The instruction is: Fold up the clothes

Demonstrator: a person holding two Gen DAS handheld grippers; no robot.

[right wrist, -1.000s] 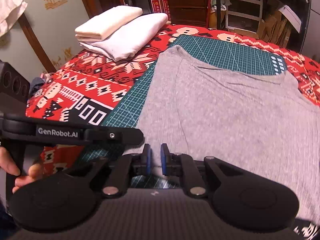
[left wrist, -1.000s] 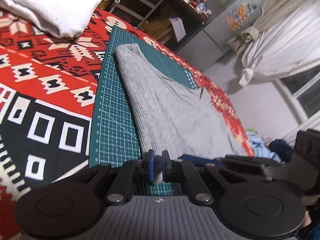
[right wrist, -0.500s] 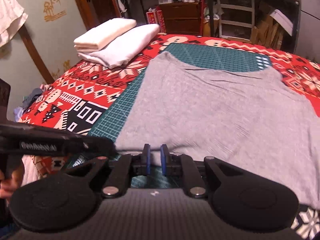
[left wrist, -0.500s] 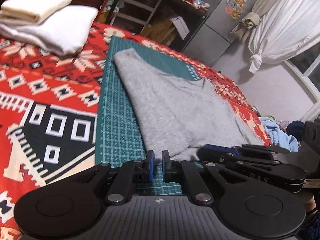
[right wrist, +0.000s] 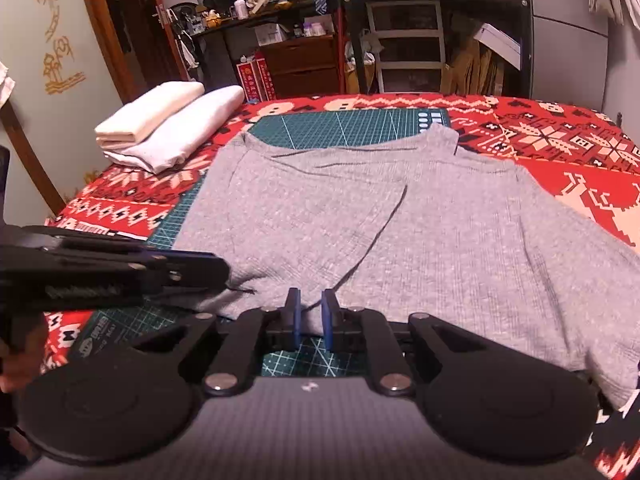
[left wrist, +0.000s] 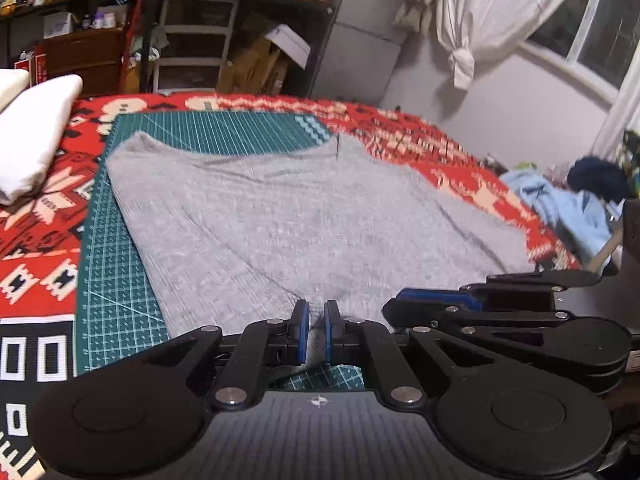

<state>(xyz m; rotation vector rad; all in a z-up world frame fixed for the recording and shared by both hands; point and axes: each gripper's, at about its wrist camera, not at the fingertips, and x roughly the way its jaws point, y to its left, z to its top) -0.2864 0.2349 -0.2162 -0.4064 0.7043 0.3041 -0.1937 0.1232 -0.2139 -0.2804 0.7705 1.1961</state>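
A grey ribbed garment (left wrist: pixel 300 220) (right wrist: pixel 440 232) lies spread on a green cutting mat (left wrist: pixel 120 300) (right wrist: pixel 360 124). A crease runs diagonally down its middle toward me. My left gripper (left wrist: pixel 316 332) is shut on the garment's near hem, with grey cloth pinched between its blue pads. Just to its right, my right gripper (right wrist: pixel 310 320) is shut on the same near hem. Each gripper shows in the other's view: the right gripper (left wrist: pixel 480 308) at the right, the left gripper (right wrist: pixel 120 268) at the left, close together.
A red patterned blanket (left wrist: pixel 36 248) (right wrist: pixel 560 140) covers the bed under the mat. Folded white cloths (left wrist: pixel 32 140) (right wrist: pixel 168 128) are stacked at the far left. Blue clothes (left wrist: pixel 568 208) are piled off the right side. Cluttered shelves stand beyond the bed. A hand (right wrist: pixel 20 360) holds the left gripper.
The left gripper has rolled level and swung rightward, close to the right gripper. Both have moved along the near hem, still pinching it, and the garment now looks spread wider.
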